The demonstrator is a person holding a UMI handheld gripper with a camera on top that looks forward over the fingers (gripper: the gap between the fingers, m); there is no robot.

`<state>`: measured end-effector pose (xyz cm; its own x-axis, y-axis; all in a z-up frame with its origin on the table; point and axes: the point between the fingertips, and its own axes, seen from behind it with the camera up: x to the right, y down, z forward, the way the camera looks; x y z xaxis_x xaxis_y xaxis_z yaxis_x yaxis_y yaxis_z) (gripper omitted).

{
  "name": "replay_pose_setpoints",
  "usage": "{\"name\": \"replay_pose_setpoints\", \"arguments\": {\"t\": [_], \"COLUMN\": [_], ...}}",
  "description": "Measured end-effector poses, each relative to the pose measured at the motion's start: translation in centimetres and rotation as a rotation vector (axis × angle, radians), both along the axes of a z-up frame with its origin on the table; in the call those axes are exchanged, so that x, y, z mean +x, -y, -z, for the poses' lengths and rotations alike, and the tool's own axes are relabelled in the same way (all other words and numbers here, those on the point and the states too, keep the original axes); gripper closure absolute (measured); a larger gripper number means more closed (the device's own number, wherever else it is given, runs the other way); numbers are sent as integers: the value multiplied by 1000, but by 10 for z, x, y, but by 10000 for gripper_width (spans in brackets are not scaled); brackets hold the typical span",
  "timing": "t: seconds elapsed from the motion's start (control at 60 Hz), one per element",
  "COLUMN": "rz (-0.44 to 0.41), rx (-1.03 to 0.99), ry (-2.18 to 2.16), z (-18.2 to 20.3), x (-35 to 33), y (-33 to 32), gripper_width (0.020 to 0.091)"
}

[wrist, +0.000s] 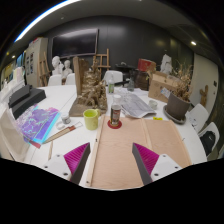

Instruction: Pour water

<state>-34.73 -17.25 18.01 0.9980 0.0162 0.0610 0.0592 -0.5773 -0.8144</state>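
While the gripper (112, 162) gapes empty, a seemingly plastic green cup (91, 119) stands beyond.

The gripper (111, 160) hovers over a board (122, 150) lying on the table (62, 100), its two fingers spread apart with nothing between them. Just beyond the board's far edge stands a cup (91, 119), ahead and slightly left of the fingers. A bottle (115, 115) stands right of the cup, near it, on what may be a coaster. A keyboard (135, 105) lies farther ahead, behind the bottle. A laptop (178, 108) sits off to the right.
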Motion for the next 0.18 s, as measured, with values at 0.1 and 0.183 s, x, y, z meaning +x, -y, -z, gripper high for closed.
{"name": "replay_pose_setpoints", "arguments": {"t": [0.1, 0.183], "rz": [8, 1], "rx": [9, 3], "ry": [23, 36], "z": [-3, -3], "x": [2, 1], "y": [2, 2], "gripper_width": [244, 244]}}
